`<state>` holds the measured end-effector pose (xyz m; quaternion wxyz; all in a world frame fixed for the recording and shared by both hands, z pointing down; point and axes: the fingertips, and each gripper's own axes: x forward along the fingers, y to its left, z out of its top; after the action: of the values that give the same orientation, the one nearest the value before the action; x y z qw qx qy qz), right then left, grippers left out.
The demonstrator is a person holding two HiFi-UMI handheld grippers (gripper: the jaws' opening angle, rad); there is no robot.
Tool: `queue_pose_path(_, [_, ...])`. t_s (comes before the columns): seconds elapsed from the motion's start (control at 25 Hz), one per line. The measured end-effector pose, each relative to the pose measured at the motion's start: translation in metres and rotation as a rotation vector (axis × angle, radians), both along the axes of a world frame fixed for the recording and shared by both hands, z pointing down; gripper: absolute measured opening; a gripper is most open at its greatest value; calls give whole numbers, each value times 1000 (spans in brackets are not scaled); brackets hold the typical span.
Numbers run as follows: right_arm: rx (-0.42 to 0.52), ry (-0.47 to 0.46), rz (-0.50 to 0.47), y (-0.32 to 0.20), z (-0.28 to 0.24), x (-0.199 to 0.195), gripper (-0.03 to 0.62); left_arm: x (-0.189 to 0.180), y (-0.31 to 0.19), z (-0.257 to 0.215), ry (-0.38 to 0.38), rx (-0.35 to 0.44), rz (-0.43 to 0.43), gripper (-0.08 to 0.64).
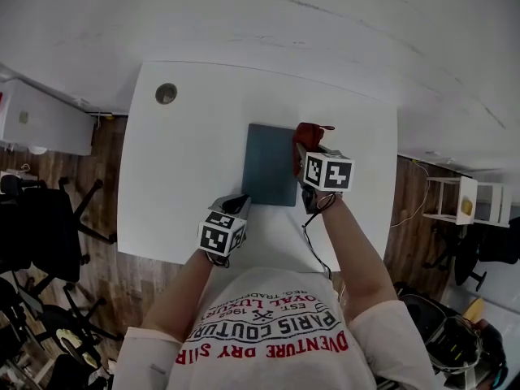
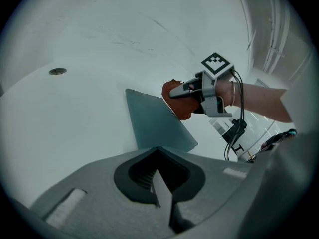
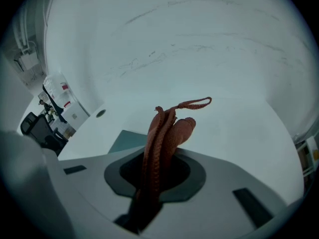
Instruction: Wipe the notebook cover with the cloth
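Printed white T-shirt [image 1: 272, 331] fills the foreground | left gripper [image 1: 238, 205], jaws pressed together, tip at the near left corner of the teal notebook [image 1: 270, 165] | right gripper [image 1: 305, 151] clamped on red cloth [image 1: 309, 132] over the notebook's right edge | notebook flat on white table [image 1: 187, 177] | round grommet [image 1: 166, 93] near far left corner

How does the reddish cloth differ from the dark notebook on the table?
The cloth is rust-red; the notebook is dark teal. The cloth is bunched into soft folds, while the notebook is a flat rectangle. The cloth is clamped in the right tool; the notebook lies on the white table. They share a spot: the cloth is at the notebook's right edge.
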<state>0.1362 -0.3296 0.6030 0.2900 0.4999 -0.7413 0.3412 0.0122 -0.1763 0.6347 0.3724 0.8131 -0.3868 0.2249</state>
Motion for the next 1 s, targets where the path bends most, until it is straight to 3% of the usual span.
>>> queue_pose_path(0.24, [-54, -174, -88, 34, -7, -71, 74, -1, 0, 0, 24, -23, 6, 9])
queue_pose_path(0.52, [-126, -222, -156, 63, 14, -127, 74, -1, 0, 1, 24, -22, 9, 9])
queue_pose_path(1.0, [-117, -181, -181, 64, 31, -110, 74, -1, 1, 0, 15, -13, 9, 9])
